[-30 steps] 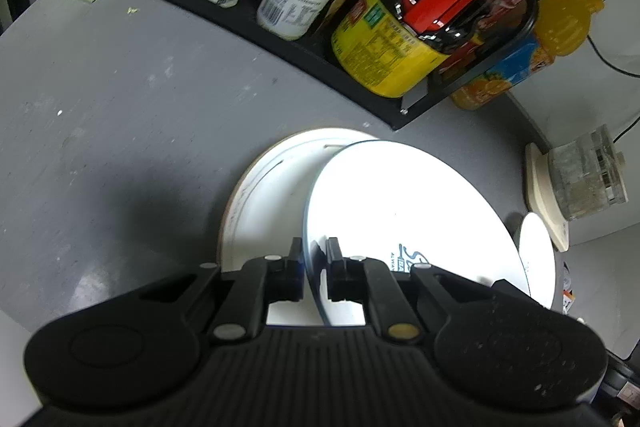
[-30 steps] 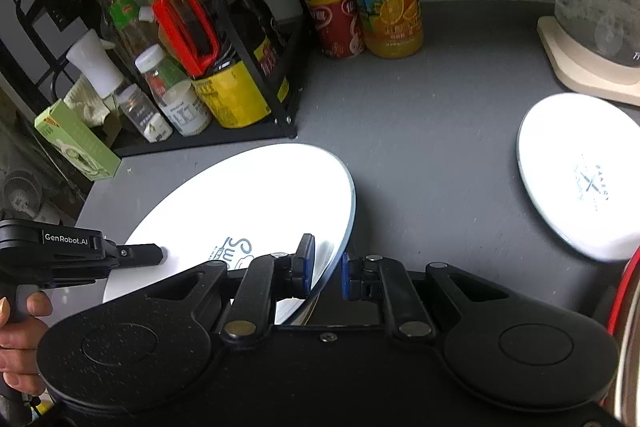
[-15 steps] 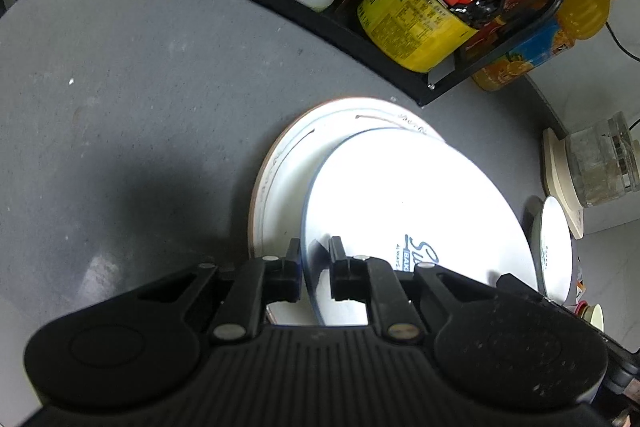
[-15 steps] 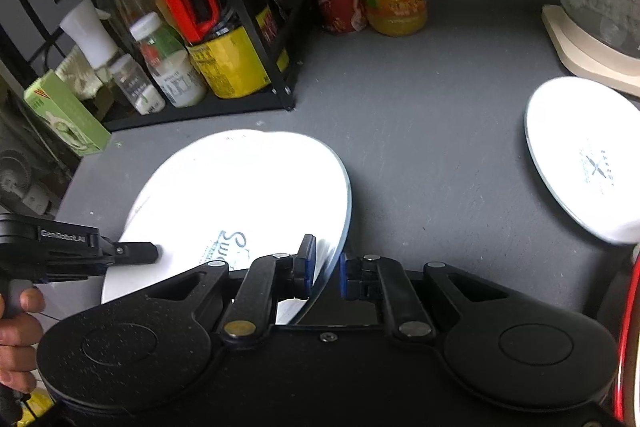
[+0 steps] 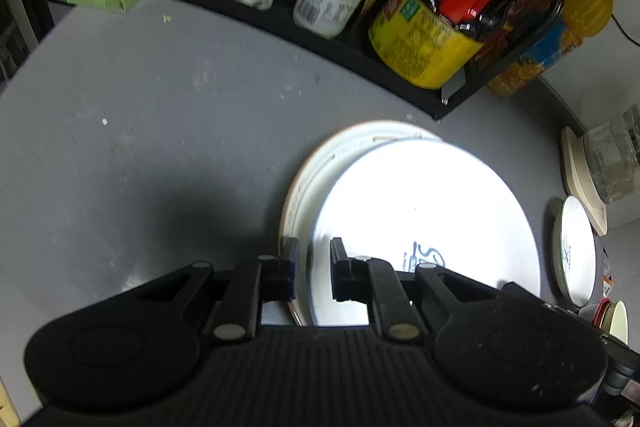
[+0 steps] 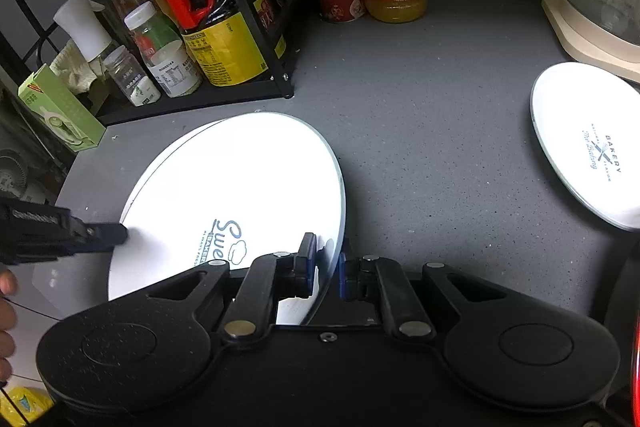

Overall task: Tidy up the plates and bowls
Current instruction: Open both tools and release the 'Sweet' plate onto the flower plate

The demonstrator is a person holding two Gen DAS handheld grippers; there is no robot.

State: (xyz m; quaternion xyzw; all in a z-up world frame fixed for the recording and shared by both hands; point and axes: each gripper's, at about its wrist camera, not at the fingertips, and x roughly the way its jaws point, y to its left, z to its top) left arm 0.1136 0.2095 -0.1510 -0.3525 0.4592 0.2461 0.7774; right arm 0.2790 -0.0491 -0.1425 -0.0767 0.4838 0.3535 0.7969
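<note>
Now both tongs straddle the white plate's rim, parted.

Left gripper: matte black plastic body with a ribbed top surface, flanked by two round housings, each with a shallow circular recess. Two black linkage arms run forward, fastened by silver pivot pins. The fingers are black with dark blue pads.

Right gripper: same matte black construction, smooth centre section with one small silver screw, silver pivot pins on the arms, blue pads on the fingers.

Seen from the right wrist, the left unit's black side carries blurred white lettering. Bare skin of the left hand shows at the frame edge.
</note>
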